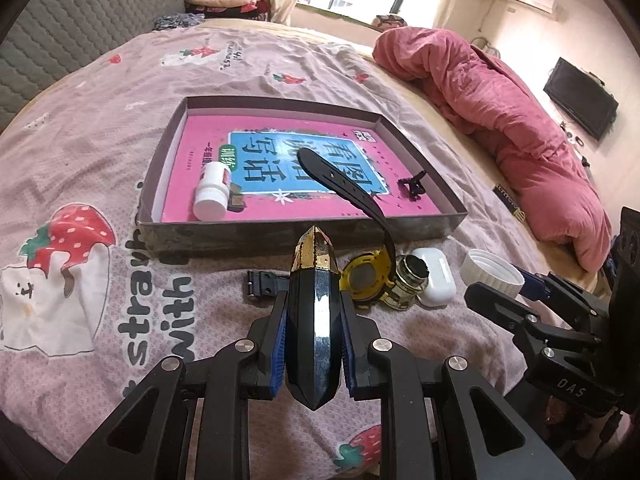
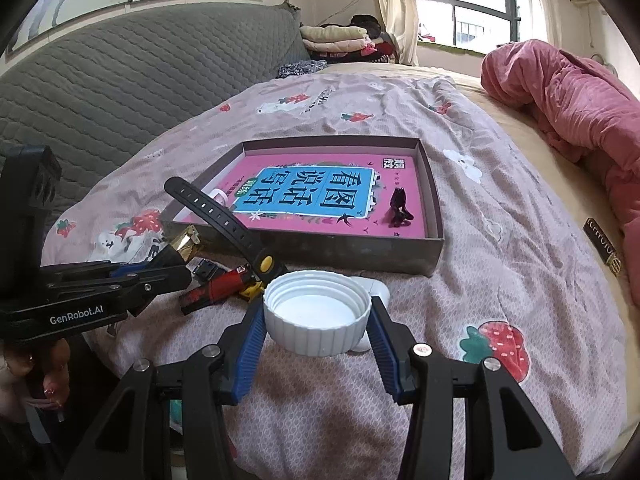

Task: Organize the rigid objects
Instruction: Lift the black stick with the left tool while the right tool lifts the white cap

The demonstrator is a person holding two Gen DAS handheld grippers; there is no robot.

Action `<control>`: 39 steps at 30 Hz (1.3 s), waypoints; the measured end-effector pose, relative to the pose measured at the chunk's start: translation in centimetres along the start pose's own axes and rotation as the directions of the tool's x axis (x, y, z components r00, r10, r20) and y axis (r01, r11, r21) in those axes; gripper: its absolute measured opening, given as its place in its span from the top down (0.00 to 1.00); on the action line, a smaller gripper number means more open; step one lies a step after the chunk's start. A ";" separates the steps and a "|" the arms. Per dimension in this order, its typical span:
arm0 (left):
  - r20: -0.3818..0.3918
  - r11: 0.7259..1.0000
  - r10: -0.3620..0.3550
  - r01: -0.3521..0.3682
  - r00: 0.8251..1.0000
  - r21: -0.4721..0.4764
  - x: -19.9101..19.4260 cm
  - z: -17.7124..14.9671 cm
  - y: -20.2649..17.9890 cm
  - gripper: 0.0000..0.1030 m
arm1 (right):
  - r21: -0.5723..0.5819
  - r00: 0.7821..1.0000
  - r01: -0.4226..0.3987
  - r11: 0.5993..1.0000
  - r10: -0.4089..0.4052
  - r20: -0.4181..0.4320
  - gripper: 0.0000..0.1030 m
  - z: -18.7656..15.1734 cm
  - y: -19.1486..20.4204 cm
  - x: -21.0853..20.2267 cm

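My left gripper (image 1: 314,312) is shut on a black faceted bottle with a gold tip (image 1: 314,320), held above the bedspread in front of a shallow cardboard tray (image 1: 304,232). My right gripper (image 2: 318,320) is shut on a white ribbed screw cap (image 2: 316,316), open side up; it shows at the right of the left wrist view (image 1: 492,272). In the tray lie a pink book (image 1: 280,152), a white pill bottle (image 1: 212,190) and a small black clip (image 1: 414,186). A yellow watch (image 1: 364,278) lies before the tray, its black strap (image 1: 340,176) arching over the tray's edge.
Near the watch lie a brass-coloured round bottle (image 1: 408,280), a white earbud case (image 1: 434,280), a black strap piece (image 1: 262,284) and a red lighter (image 2: 216,288). A pink duvet (image 1: 512,92) is heaped at the right. A grey quilted headboard (image 2: 120,80) stands at the left.
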State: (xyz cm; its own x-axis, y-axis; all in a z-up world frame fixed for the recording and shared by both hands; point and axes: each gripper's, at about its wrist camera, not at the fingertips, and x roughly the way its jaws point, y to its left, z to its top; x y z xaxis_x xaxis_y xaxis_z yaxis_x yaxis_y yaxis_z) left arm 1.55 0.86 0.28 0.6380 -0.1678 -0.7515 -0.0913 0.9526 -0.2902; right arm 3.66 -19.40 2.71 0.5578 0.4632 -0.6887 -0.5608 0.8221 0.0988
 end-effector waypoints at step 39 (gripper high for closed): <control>0.067 0.999 0.034 -0.033 0.997 -0.007 -0.8 1.5 1.2 0.78 | 0.002 0.997 0.012 1.000 -0.012 0.077 0.51 1.0 -0.6 -0.8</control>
State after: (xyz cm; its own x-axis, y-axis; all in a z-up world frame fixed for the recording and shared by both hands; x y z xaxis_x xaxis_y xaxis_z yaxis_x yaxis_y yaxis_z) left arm 2.10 2.49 1.43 0.6845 -0.1183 -0.7193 -0.1177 0.9559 -0.2692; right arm 4.17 -19.95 3.94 0.6095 0.4775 -0.6328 -0.5528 0.8282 0.0924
